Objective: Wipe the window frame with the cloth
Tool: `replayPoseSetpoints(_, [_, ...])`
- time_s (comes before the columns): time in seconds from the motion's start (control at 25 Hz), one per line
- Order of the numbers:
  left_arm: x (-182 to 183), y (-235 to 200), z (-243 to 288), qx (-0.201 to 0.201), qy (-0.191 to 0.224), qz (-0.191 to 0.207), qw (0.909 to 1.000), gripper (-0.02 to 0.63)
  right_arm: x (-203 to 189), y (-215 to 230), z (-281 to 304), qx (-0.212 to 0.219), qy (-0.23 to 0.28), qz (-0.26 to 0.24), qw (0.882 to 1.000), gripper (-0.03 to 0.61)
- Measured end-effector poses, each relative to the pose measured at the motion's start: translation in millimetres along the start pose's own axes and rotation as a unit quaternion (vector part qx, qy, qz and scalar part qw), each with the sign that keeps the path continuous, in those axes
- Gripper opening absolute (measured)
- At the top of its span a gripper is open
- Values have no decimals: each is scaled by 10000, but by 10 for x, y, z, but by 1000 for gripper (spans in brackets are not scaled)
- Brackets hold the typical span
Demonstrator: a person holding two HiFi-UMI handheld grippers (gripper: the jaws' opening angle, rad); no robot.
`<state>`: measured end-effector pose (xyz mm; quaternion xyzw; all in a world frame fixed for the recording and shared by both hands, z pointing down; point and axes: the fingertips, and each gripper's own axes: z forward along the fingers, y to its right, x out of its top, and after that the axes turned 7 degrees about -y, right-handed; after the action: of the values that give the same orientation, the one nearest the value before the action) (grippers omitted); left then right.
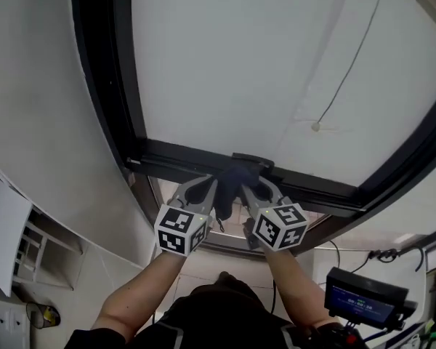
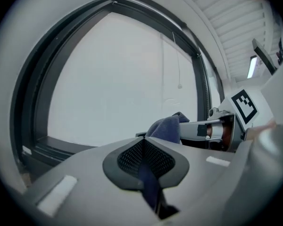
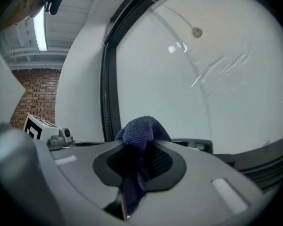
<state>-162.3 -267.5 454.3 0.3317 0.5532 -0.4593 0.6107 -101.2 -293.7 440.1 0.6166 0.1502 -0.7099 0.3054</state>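
A dark blue cloth [image 1: 234, 181] is bunched against the lower rail of the black window frame [image 1: 176, 153]. My left gripper [image 1: 206, 185] and my right gripper [image 1: 259, 187] meet side by side on it. In the left gripper view the jaws [image 2: 144, 148] are shut on a thin edge of the cloth [image 2: 150, 185], and the main bunch [image 2: 168, 126] sits in the right gripper [image 2: 216, 129] beyond. In the right gripper view the jaws [image 3: 140, 150] are shut on the cloth [image 3: 139, 130], which bulges above them in front of the frame [image 3: 108, 93].
A blind cord with a bead [image 1: 315, 127] hangs before the pale glass. A black handle [image 1: 253, 160] sits on the rail behind the cloth. A curved white wall [image 1: 43, 122] stands left; a device with a blue screen [image 1: 363, 297] is at lower right.
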Motion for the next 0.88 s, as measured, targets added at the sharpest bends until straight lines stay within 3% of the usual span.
replayPoseSetpoints(0.12, [8, 196, 96, -298, 39, -11, 9995, -6, 29, 239, -284, -339, 89, 63, 9994, 54])
replayPoseSetpoints(0.36, [133, 419, 228, -504, 198, 119, 9985, -6, 84, 602, -811, -820, 233, 65, 9963, 54])
replayPoseSetpoints(0.56, [289, 660, 204, -295, 265, 657, 9970, -6, 173, 862, -1294, -1073, 303, 9, 9938, 54])
replayPoseSetpoints(0.88, [423, 991, 226, -106, 254, 373, 9989, -6, 271, 1226, -1934, -1172, 387, -82, 9923, 54])
